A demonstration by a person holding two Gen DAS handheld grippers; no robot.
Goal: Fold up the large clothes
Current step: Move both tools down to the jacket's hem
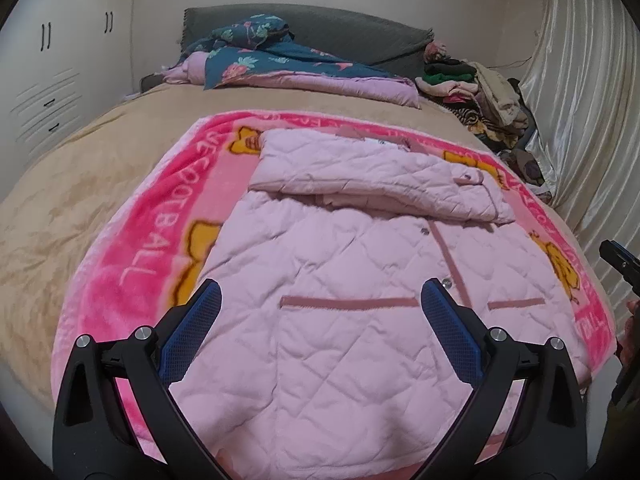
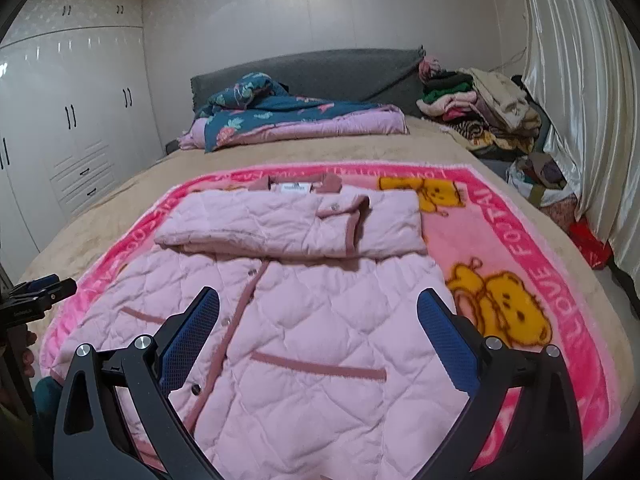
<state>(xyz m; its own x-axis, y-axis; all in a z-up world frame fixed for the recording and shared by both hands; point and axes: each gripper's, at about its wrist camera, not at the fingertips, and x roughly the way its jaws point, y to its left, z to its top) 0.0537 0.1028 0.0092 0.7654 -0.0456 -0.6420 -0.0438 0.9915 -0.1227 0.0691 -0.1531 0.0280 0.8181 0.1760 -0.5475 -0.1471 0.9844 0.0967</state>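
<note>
A pale pink quilted jacket (image 1: 340,280) (image 2: 320,320) lies flat on a bright pink blanket (image 1: 132,248) (image 2: 532,264) with yellow bears. Both sleeves (image 1: 372,176) (image 2: 288,224) are folded across the chest, and the dark pink collar (image 2: 320,182) points to the far side. My left gripper (image 1: 320,300) hovers open above the jacket's near left part. My right gripper (image 2: 318,308) hovers open above the near right part, over the pocket trim (image 2: 320,366). Neither holds anything. Each gripper shows at the other view's edge (image 1: 620,264) (image 2: 36,288).
The blanket lies on a beige bedspread (image 1: 60,184) (image 2: 132,200). A folded floral and pink quilt (image 1: 280,64) (image 2: 288,120) rests by the grey headboard (image 2: 328,72). Piled clothes (image 1: 480,88) (image 2: 488,108) sit at the far right by a curtain (image 2: 580,100). White wardrobes (image 2: 68,120) stand left.
</note>
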